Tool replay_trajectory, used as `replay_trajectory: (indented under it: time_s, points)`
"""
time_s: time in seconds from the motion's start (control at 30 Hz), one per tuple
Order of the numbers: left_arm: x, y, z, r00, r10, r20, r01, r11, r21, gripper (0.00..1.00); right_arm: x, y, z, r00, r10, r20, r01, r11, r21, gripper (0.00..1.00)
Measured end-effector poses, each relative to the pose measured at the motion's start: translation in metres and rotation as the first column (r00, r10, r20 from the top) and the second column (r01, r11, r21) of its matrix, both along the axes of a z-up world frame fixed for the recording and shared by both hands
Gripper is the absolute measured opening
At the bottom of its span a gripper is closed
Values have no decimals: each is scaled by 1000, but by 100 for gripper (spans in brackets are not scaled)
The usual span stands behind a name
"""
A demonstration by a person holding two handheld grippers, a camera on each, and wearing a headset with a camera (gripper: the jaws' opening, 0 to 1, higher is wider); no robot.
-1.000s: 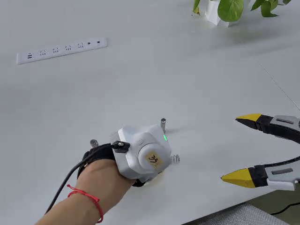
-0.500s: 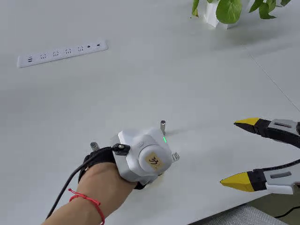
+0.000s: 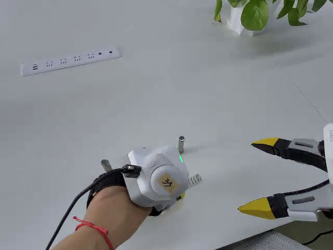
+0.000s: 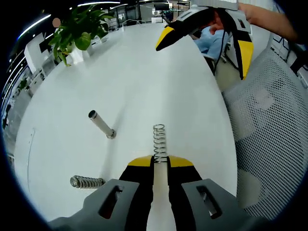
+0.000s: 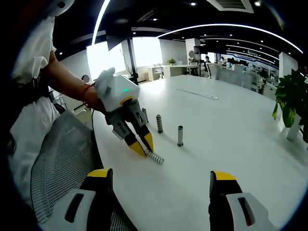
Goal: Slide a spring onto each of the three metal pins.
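Low in the head view, pinching a spring (image 3: 195,180) with the left hand-held gripper (image 3: 181,195) near a bare pin (image 3: 181,144). Left gripper view, bottom: resting it on the counter (image 4: 144,72). Right gripper view, bottom: holding the right hand-held gripper (image 5: 161,174) wide apart, empty.

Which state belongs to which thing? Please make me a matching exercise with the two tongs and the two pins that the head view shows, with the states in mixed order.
Things:
1. left tongs
2. right tongs
3. pin just beyond the left tongs
4. pin farthest left in the head view

States:
A. open, holding nothing
B. has a fitted spring around it
C. shut on the loose spring
D. upright and bare

Pairs: 1-C, 2-A, 3-D, 4-B
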State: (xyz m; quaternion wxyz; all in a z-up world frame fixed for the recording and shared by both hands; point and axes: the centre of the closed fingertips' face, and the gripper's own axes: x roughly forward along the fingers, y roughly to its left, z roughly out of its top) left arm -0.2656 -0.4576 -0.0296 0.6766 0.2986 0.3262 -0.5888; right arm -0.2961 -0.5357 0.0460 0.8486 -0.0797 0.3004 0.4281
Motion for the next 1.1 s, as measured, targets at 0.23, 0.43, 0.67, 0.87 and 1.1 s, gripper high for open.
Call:
replay_trajectory:
  time_s: [0.23, 0.43, 0.67, 0.87, 1.1]
  points:
    - [-3, 3, 18, 1000, 21, -1, -21, 998, -59, 6, 4, 11, 9, 999, 37, 7, -37, 999, 0, 81]
    - [-7, 9, 36, 999, 45, 2, -44, 992, -116, 6, 7, 20, 18, 997, 75, 20, -75, 997, -6, 80]
    - [-10, 18, 61, 997, 77, 13, -73, 978, -193, 6, 10, 30, 32, 994, 108, 33, -108, 994, -6, 79]
    - [-8, 27, 87, 991, 132, 3, -126, 952, -280, 6, 12, 44, 51, 990, 130, 55, -131, 991, 17, 77]
    - [-6, 35, 118, 986, 170, -4, -159, 913, -377, 6, 16, 63, 73, 987, 144, 71, -149, 986, 70, 71]
